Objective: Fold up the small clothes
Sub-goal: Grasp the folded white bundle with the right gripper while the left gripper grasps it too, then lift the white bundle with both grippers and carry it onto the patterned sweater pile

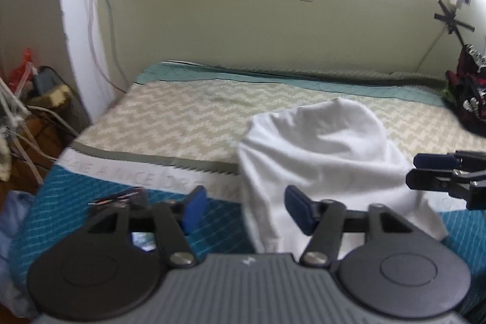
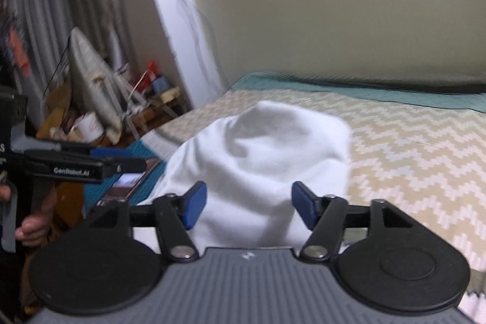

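Note:
A white small garment (image 1: 322,160) lies bunched in a rounded heap on the bed, over the near edge of the chevron blanket (image 1: 188,117). It also shows in the right wrist view (image 2: 264,160). My left gripper (image 1: 246,210) is open and empty, its blue pads just short of the garment's near left edge. My right gripper (image 2: 249,208) is open and empty, with the garment's near edge between and just beyond its pads. The right gripper shows at the right edge of the left wrist view (image 1: 425,170). The left gripper shows at the left of the right wrist view (image 2: 100,166).
A teal quilted cover (image 1: 91,196) lies at the bed's near edge, with a phone (image 2: 127,181) on it. A dark red and black garment (image 1: 467,93) sits at the bed's far right. Clutter and cables (image 1: 36,99) fill the floor left of the bed. A wall stands behind.

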`<state>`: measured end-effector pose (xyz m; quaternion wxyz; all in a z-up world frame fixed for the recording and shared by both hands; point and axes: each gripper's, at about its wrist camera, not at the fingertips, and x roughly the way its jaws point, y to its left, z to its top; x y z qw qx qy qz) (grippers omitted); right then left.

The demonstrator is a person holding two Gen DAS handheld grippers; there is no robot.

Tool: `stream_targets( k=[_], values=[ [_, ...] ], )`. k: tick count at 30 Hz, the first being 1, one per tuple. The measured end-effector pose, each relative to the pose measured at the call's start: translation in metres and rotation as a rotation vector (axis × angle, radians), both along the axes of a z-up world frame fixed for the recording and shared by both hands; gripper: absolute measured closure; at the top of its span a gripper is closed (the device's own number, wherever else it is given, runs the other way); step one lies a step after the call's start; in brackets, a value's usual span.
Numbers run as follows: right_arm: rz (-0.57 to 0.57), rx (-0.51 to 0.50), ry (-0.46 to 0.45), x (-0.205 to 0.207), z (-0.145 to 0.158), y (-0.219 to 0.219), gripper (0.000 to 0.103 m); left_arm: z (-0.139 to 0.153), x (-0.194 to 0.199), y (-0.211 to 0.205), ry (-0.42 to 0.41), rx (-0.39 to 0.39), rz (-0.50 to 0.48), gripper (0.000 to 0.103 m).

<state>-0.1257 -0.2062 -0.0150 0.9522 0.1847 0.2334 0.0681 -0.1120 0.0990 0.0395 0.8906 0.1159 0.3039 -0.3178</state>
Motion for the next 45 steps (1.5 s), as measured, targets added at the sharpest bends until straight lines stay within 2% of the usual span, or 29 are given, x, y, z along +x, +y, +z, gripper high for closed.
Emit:
stream_targets(
  k=[1, 2, 3, 9, 15, 18, 20, 21, 22, 24, 25, 27, 28, 32, 36, 39, 42, 45],
  values=[
    [-0.018, 0.011, 0.006, -0.002, -0.002, -0.004, 0.036, -0.003, 0.004, -0.004, 0.018, -0.006, -0.004, 0.028],
    [-0.037, 0.025, 0.018, -0.003, -0.005, -0.010, 0.035, -0.008, 0.009, -0.010, 0.032, -0.012, -0.001, 0.015],
    [-0.051, 0.041, 0.030, -0.005, -0.008, -0.015, 0.035, -0.012, 0.012, -0.014, 0.039, -0.018, -0.001, 0.012],
    [-0.088, 0.126, 0.091, -0.005, -0.026, -0.033, 0.032, -0.036, 0.034, -0.028, 0.157, -0.055, -0.016, 0.006],
    [-0.036, 0.135, 0.129, 0.031, -0.036, -0.023, 0.031, -0.053, 0.046, -0.038, 0.252, -0.096, -0.064, 0.005],
    [-0.003, 0.102, 0.126, 0.052, -0.035, -0.010, 0.025, -0.058, 0.048, -0.041, 0.237, -0.122, -0.076, 0.001],
    [-0.004, 0.073, 0.128, 0.060, -0.033, -0.007, 0.032, -0.059, 0.047, -0.046, 0.223, -0.114, -0.065, 0.002],
    [-0.003, 0.064, 0.127, 0.060, -0.032, -0.006, 0.043, -0.060, 0.045, -0.050, 0.214, -0.111, -0.065, 0.007],
    [-0.015, 0.056, 0.119, 0.057, -0.032, -0.008, 0.066, -0.059, 0.042, -0.056, 0.201, -0.108, -0.066, 0.012],
    [-0.048, 0.050, 0.099, 0.049, -0.029, -0.012, 0.082, -0.055, 0.036, -0.063, 0.193, -0.105, -0.076, 0.027],
    [-0.065, 0.062, 0.089, 0.043, -0.029, -0.016, 0.088, -0.053, 0.032, -0.070, 0.188, -0.100, -0.082, 0.030],
    [-0.104, 0.060, 0.062, 0.029, -0.026, -0.020, 0.092, -0.048, 0.024, -0.083, 0.173, -0.101, -0.113, 0.041],
    [-0.122, 0.053, 0.046, 0.021, -0.024, -0.022, 0.093, -0.045, 0.019, -0.091, 0.171, -0.103, -0.131, 0.042],
    [-0.218, -0.015, 0.004, -0.013, -0.014, -0.037, 0.093, -0.043, 0.003, -0.127, 0.204, -0.119, -0.236, 0.045],
    [-0.309, 0.016, 0.009, -0.049, -0.012, -0.068, 0.091, -0.045, -0.017, -0.161, 0.205, -0.104, -0.331, 0.043],
    [-0.332, 0.085, 0.035, -0.066, -0.026, -0.085, 0.080, -0.049, -0.027, -0.175, 0.137, -0.045, -0.343, 0.038],
    [-0.346, 0.153, 0.044, -0.073, -0.039, -0.095, 0.052, -0.050, -0.031, -0.171, 0.114, -0.017, -0.346, 0.031],
    [-0.332, 0.188, 0.047, -0.071, -0.043, -0.100, 0.048, -0.045, -0.023, -0.161, 0.132, -0.012, -0.321, 0.021]
  ],
)
